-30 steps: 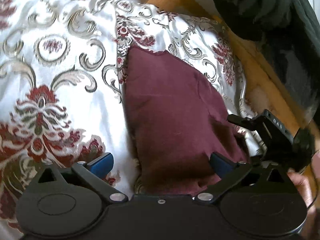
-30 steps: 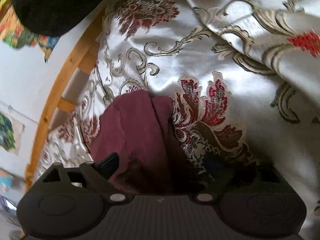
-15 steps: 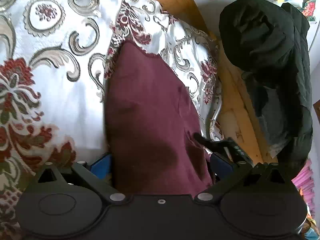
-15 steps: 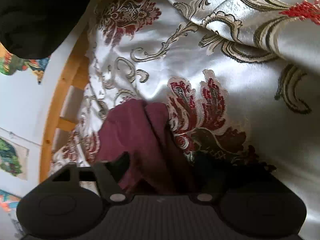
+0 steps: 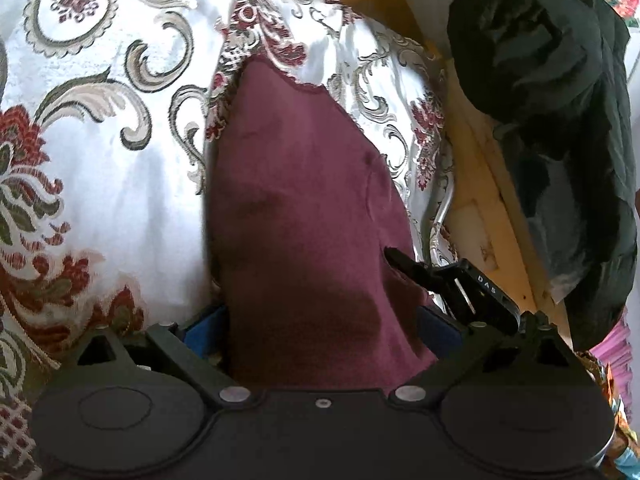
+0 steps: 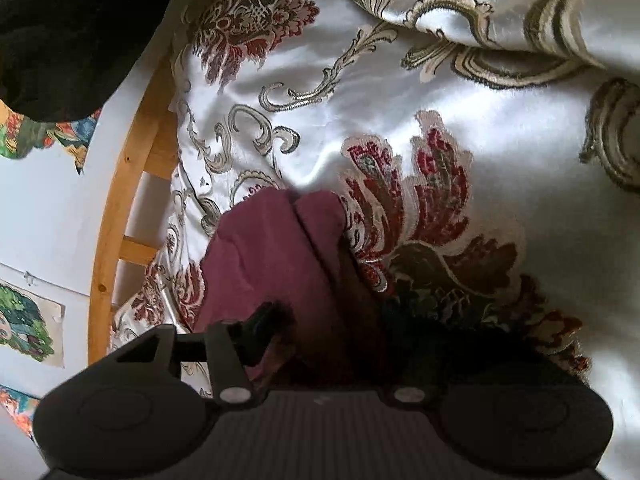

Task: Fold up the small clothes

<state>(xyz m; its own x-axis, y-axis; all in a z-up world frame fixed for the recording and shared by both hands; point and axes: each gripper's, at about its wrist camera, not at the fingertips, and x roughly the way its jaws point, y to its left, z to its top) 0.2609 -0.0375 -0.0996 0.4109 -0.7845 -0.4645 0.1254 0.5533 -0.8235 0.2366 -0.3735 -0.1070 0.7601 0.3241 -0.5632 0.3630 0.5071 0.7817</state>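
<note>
A maroon garment (image 5: pixel 304 216) lies lengthwise on a white floral bedspread (image 5: pixel 100 184). My left gripper (image 5: pixel 320 328) straddles its near end. The blue pads (image 5: pixel 204 330) stand wide at either side of the cloth and the jaws are closing slightly. In the right wrist view the same garment (image 6: pixel 276 256) shows a fold down its middle. My right gripper (image 6: pixel 332 320) is closing around that near end. Its left finger (image 6: pixel 264 324) rests at the cloth and its right finger is lost in shadow. In the left wrist view the right gripper (image 5: pixel 452 284) comes in from the right at the cloth's edge.
A wooden bed frame (image 5: pixel 480 184) runs along the bedspread's edge (image 6: pixel 120 200). A black jacket (image 5: pixel 560 128) hangs beyond it, also at the right wrist view's upper left (image 6: pixel 60 32). Colourful pictures (image 6: pixel 28 320) hang on the wall. A raised bedspread fold (image 6: pixel 520 20) lies far right.
The left gripper has rolled and moved over the garment, which now fills the gap between its pads. The right gripper's left finger has swung inward onto the cloth.
</note>
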